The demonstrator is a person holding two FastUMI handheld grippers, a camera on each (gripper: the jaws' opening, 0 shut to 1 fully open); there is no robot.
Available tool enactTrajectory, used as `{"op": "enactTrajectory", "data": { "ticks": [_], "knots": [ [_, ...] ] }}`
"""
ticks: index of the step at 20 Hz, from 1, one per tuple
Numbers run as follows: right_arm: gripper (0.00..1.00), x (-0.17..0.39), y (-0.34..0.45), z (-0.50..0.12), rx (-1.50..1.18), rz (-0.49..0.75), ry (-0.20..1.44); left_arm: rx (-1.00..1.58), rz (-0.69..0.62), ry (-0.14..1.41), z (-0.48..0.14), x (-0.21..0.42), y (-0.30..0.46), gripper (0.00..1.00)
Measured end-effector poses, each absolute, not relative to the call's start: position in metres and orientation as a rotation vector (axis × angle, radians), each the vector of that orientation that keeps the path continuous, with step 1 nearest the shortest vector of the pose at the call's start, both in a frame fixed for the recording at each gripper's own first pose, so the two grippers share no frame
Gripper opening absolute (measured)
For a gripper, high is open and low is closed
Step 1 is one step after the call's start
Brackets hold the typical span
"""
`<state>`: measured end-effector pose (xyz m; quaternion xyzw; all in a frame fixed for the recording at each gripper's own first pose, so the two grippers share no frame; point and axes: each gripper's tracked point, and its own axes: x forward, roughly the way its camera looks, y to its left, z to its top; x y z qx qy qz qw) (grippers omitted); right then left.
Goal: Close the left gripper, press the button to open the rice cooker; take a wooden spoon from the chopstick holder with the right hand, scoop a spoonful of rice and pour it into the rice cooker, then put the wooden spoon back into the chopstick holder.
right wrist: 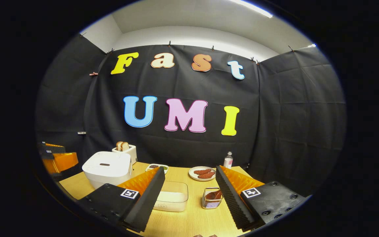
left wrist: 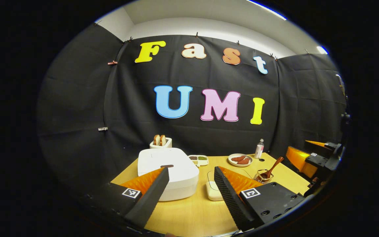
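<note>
A white rice cooker point(left wrist: 168, 171) with its lid down stands on the wooden table point(left wrist: 189, 210), with a small dark button on top; it also sits at the left as rice cooker point(right wrist: 107, 168). A clear box of rice point(right wrist: 173, 196) lies mid-table, seen too as rice box point(left wrist: 213, 189). A wooden spoon point(left wrist: 272, 168) leans in the wire chopstick holder point(left wrist: 263, 176), also chopstick holder point(right wrist: 211, 198). My left gripper point(left wrist: 191, 176) is open, held back from the cooker. My right gripper point(right wrist: 189, 179) is open above the table's near side, empty. The right gripper point(left wrist: 311, 158) appears far right.
A toaster point(left wrist: 160, 142) with bread stands behind the cooker. A divided dish point(left wrist: 198, 159), a plate of sausages point(left wrist: 240, 160) and a small bottle point(left wrist: 259, 148) line the back of the table. The left gripper point(right wrist: 56, 158) hangs at the left edge.
</note>
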<state>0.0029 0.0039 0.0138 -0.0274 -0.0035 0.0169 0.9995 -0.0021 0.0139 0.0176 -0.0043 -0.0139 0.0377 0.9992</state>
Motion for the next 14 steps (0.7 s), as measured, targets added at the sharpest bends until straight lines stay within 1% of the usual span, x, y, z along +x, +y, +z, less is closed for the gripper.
{"op": "enactTrajectory", "data": {
  "ticks": [1, 3, 4, 5, 8, 9, 10, 11, 12, 13, 14],
  "knots": [
    [0.98, 0.001, 0.001, 0.011, -0.055, 0.026, 0.002, -0.015, 0.074, -0.027, 0.022, 0.003, 0.017, 0.95],
    [0.98, -0.005, -0.007, 0.011, -0.055, -0.001, 0.006, -0.054, 0.06, -0.028, 0.031, 0.016, 0.021, 0.89],
    [0.98, -0.009, -0.014, 0.011, -0.056, -0.023, 0.003, -0.078, 0.052, -0.026, 0.034, 0.024, 0.025, 0.84],
    [0.98, -0.013, -0.021, 0.009, -0.052, -0.049, 0.006, -0.097, 0.043, -0.018, 0.037, 0.032, 0.028, 0.82],
    [0.98, -0.024, -0.032, 0.0, -0.027, -0.083, 0.033, -0.126, 0.038, 0.015, 0.039, 0.061, 0.041, 0.64],
    [0.98, -0.027, -0.038, -0.002, -0.041, -0.089, 0.041, -0.125, 0.042, 0.024, 0.041, 0.07, 0.046, 0.61],
    [0.98, -0.028, -0.045, -0.002, -0.054, -0.098, 0.046, -0.122, 0.051, 0.034, 0.043, 0.08, 0.053, 0.54],
    [0.98, -0.029, -0.052, -0.003, -0.056, -0.106, 0.051, -0.119, 0.06, 0.042, 0.045, 0.09, 0.061, 0.5],
    [0.98, -0.028, -0.056, -0.004, -0.051, -0.113, 0.061, -0.114, 0.069, 0.048, 0.047, 0.098, 0.067, 0.43],
    [0.98, -0.027, -0.061, -0.006, -0.047, -0.117, 0.071, -0.105, 0.079, 0.057, 0.049, 0.107, 0.074, 0.39],
    [0.98, -0.024, -0.065, -0.005, -0.048, -0.118, 0.078, -0.096, 0.091, 0.066, 0.049, 0.115, 0.08, 0.32]
  ]
}}
